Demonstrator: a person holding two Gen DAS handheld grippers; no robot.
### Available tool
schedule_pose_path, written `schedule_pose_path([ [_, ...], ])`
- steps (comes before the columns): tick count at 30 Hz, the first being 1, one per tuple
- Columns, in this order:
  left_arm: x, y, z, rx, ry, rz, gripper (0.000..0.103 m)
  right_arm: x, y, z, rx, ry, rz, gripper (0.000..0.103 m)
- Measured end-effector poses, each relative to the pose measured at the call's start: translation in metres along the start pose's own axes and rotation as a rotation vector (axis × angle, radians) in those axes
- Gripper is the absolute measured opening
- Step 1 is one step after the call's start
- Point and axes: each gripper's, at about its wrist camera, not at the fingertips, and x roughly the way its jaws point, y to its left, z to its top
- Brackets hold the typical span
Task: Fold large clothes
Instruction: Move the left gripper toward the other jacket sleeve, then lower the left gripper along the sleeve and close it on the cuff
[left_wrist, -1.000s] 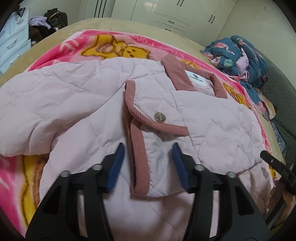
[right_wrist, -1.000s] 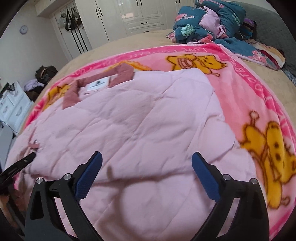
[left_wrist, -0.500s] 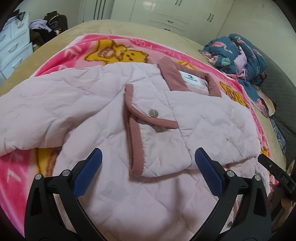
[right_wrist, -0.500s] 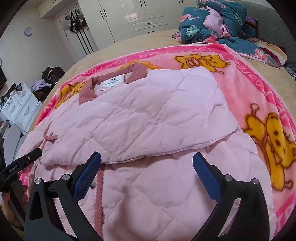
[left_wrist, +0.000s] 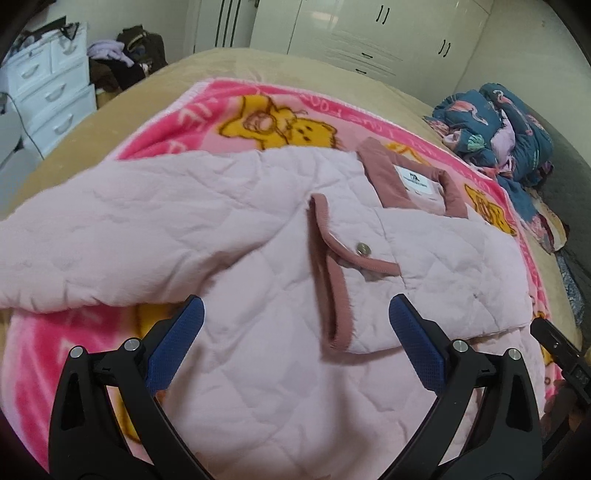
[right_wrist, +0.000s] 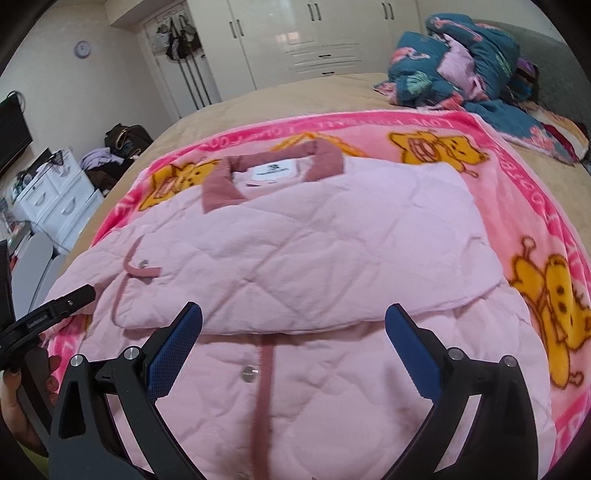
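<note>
**Both grippers wide above the half-folded pink jacket**

The quilted pink jacket (right_wrist: 332, 258) lies spread on the pink cartoon blanket (right_wrist: 517, 206) that covers the bed, collar end away from me. Its right sleeve is folded across the chest, and the cuff (left_wrist: 332, 280) with a dusty-rose trim and a metal snap rests near the middle of the body. The other sleeve (left_wrist: 110, 229) still lies stretched out to the side in my left view, over the blanket. The rose collar (right_wrist: 273, 173) shows a white label inside. A rose placket with snaps runs down the front below the folded sleeve.

My left gripper (left_wrist: 295, 332) has just been opening — its blue pads now stand far apart with nothing between them, above the cuff and not touching the fabric. My right gripper (right_wrist: 293, 332) is spread just as wide over the lower front, also empty. Each view catches the tip of the other gripper at its edge, and part of a hand (right_wrist: 22, 391) shows at the left of the right view.

Further out, a heap of blue flamingo-print bedding (right_wrist: 454, 62) sits at the far right of the bed, well apart from the jacket. White wardrobes (right_wrist: 314, 40) line the back wall, and a white drawer unit (right_wrist: 55, 199) stands beside the bed with clothes and a dark bag (right_wrist: 125, 136) piled near it. Nothing lies on the jacket itself.
</note>
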Motion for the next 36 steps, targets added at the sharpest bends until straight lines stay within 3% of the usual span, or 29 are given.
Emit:
schedule_pose_path([
  [7, -0.015, 0.022, 0.007, -0.037, -0.033, 0.024, 0.094, -0.001, 0.040, 0.006, -0.049, -0.008, 0.052, 0.099],
  [23, -0.045, 0.092, 0.020, -0.189, -0.106, 0.172, 0.094, 0.001, 0.160, 0.022, -0.222, -0.018, 0.200, 0.099],
  [36, -0.067, 0.156, 0.020, -0.329, -0.142, 0.252, 0.094, 0.010, 0.225, 0.016, -0.373, 0.020, 0.251, 0.099],
])
